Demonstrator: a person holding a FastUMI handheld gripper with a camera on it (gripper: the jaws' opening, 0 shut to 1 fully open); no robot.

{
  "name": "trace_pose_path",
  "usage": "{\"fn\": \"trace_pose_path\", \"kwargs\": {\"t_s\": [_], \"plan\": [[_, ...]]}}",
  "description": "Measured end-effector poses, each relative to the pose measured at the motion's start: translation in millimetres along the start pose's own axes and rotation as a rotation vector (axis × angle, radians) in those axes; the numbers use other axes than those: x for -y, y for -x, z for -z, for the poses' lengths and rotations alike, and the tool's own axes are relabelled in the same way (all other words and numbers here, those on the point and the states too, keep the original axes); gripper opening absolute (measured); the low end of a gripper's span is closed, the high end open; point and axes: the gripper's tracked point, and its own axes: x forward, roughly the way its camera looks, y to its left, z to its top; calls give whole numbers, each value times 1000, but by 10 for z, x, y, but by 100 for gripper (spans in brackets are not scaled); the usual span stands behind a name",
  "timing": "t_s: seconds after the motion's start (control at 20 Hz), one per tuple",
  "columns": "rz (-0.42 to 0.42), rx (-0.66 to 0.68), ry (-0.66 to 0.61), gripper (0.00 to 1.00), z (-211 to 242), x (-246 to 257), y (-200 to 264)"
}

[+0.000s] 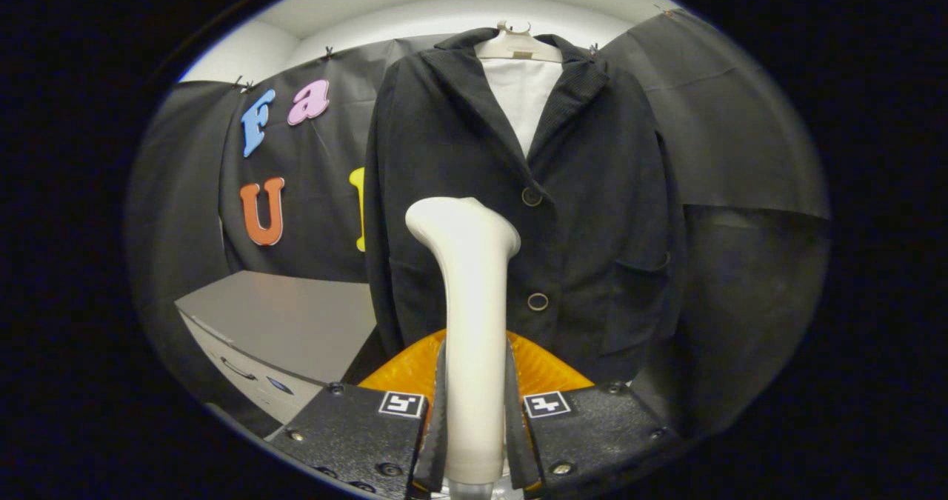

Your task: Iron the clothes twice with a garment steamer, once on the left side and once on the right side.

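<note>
A dark jacket (585,189) with two round buttons hangs upright on a white hanger (518,44), a white lining showing at the neck. My gripper (474,381) is shut on the cream handle of the garment steamer (470,285), both fingers pressing its sides. The steamer stands upright between the fingers, and its rounded head is level with the jacket's left front panel, just left of the upper button. Whether the head touches the cloth cannot be told.
A grey cabinet (281,322) with drawer handles stands low to the left of the jacket. Black cloth walls surround the booth behind and to the right of the jacket. An orange part (548,370) sits just behind the fingers.
</note>
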Motion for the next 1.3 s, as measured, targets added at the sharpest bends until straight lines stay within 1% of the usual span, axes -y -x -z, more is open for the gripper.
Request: {"fn": "trace_pose_path", "kwargs": {"t_s": [0.5,0.65,1.3], "plan": [[32,-111,17,36,673,73,-59],[42,-143,28,36,813,45,-108],[54,-286,38,36,1547,161,-134]]}}
